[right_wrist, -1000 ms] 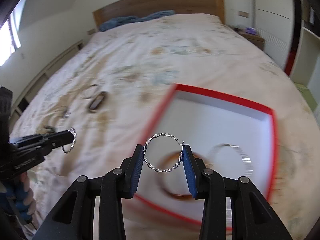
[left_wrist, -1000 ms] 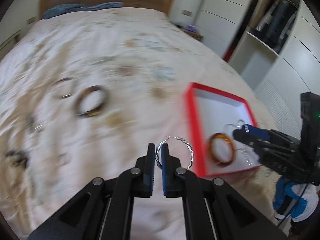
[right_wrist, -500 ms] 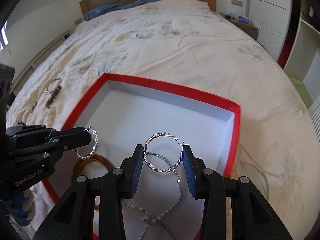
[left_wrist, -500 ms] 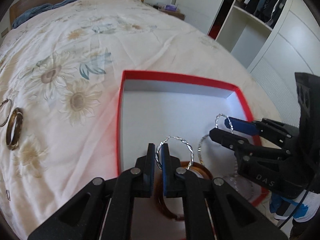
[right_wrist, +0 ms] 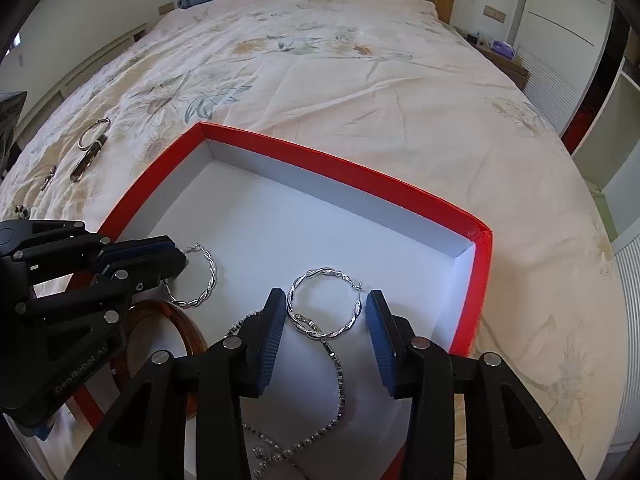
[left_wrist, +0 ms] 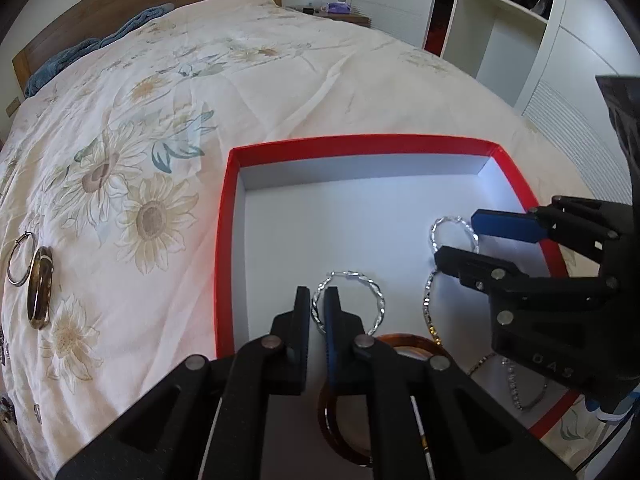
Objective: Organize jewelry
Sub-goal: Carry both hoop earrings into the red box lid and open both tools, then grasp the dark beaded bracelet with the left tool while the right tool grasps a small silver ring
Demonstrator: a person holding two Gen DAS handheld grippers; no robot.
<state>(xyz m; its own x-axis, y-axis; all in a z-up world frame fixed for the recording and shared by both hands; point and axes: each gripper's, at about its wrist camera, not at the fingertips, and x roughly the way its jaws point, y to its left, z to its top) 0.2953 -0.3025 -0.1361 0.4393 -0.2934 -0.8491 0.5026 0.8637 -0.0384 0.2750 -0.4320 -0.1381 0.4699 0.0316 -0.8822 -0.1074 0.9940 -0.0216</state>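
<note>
Resting on a floral bed [right_wrist: 360,92]: red box [right_wrist: 344,168], white inside. Left hand-held gripper [left_wrist: 318,312] pinches a twisted silver hoop earring [left_wrist: 378,300] over the box floor. Right hand-held gripper [right_wrist: 326,324], jaws parted, spans a matching hoop [right_wrist: 320,308]. In box: amber bangle [right_wrist: 188,328], rhinestone chain [right_wrist: 338,380]. On bedspread: brown bangle [left_wrist: 39,298], thin silver ring [left_wrist: 18,258].

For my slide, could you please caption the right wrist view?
Right gripper lowers a twisted silver hoop into the red box.
</note>
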